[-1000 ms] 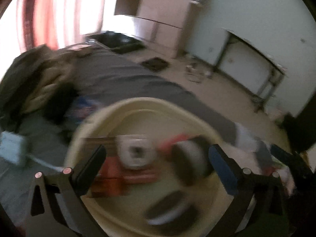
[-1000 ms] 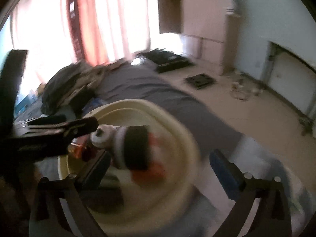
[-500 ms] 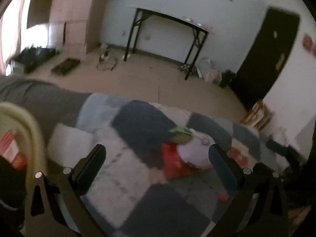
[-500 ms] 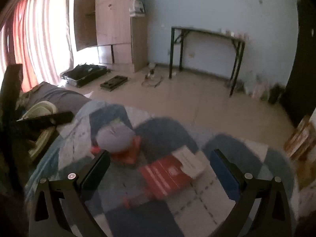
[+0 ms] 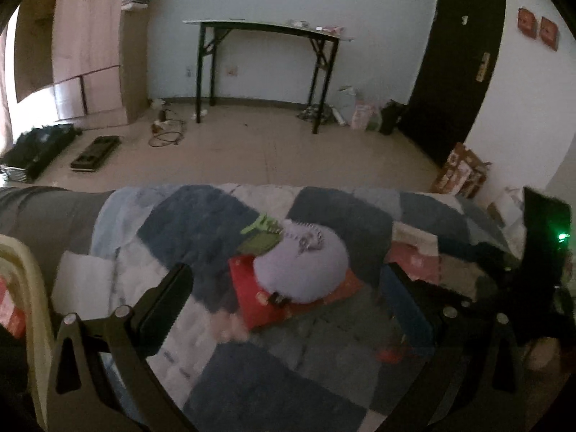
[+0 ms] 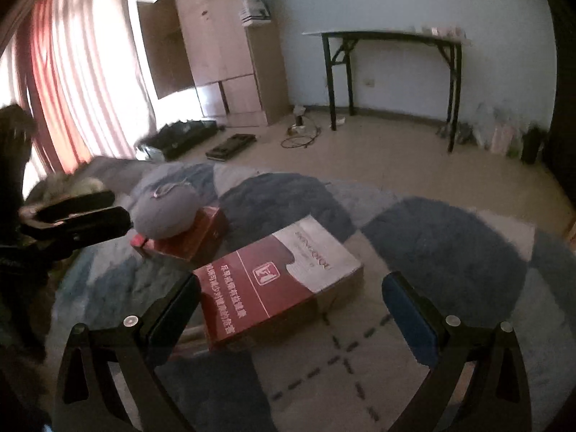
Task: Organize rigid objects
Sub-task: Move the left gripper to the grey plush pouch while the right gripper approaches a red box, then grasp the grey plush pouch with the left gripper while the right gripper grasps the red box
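The large flat red-and-white cardboard box lies on the blue-and-white checked blanket, directly ahead of the right gripper, whose jaws are spread wide and hold nothing. Just beyond that box, a rounded lilac pouch with a zip rests on top of a smaller red box; a green clip-like piece sits against the pouch's far side. The left gripper faces this pair, jaws also spread and empty. Left of the pouch, the cream plastic basin shows a red item at its edge, so some sorting seems done. I count 2 boxes, 1 pouch and 1 clip left on the blanket, plus 1 small red scrap I cannot identify.
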Demonstrator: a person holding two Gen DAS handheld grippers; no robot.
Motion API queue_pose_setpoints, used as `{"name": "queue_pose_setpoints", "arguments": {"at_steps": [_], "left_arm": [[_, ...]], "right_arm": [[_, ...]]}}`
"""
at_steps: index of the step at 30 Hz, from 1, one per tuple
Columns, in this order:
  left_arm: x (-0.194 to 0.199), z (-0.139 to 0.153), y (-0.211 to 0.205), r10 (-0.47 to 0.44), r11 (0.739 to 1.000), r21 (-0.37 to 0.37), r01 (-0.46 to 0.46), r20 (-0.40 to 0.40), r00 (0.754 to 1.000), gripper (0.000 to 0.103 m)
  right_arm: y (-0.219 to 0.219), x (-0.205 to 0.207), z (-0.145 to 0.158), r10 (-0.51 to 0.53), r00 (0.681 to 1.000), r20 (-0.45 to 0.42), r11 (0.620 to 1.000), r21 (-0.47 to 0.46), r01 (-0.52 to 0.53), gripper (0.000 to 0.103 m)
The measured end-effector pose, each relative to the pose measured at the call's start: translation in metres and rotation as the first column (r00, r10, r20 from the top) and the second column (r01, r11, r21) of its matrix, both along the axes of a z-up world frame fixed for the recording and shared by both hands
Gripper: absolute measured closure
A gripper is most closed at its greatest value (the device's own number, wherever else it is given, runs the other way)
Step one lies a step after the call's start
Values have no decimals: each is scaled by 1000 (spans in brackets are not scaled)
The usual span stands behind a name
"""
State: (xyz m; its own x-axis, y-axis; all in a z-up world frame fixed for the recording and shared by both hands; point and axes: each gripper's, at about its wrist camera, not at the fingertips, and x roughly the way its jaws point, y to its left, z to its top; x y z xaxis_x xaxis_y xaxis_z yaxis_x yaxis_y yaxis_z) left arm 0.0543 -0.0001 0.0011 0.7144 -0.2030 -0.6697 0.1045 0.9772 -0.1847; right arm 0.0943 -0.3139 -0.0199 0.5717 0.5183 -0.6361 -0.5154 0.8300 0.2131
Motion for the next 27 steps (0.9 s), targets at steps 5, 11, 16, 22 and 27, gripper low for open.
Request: {"name": "queue_pose_setpoints", "arguments": {"at_steps": [5, 11, 16, 22, 27], "left_arm": [[32, -3, -2, 29, 1000, 14, -28, -123, 992, 0], [42, -12, -25, -12, 993, 118, 25, -112, 994, 0], [41, -24, -32, -50, 993, 102, 65, -142, 989, 1], [40, -28, -28, -57, 991, 109, 71, -128, 990, 12], [37, -24, -25, -104, 992, 62, 111, -106, 989, 36]], "right_arm": [[-2, 12, -9, 53, 998, -39, 998, 42, -51, 0], [1, 17, -7, 57, 998, -17, 998, 25, -57, 0], [8, 20, -8, 53, 999, 9, 999, 11, -53, 0], [22, 23, -10, 52, 998, 32, 998, -32, -51, 0], [26, 23, -10, 82, 996, 32, 996, -31, -81, 15]]}}
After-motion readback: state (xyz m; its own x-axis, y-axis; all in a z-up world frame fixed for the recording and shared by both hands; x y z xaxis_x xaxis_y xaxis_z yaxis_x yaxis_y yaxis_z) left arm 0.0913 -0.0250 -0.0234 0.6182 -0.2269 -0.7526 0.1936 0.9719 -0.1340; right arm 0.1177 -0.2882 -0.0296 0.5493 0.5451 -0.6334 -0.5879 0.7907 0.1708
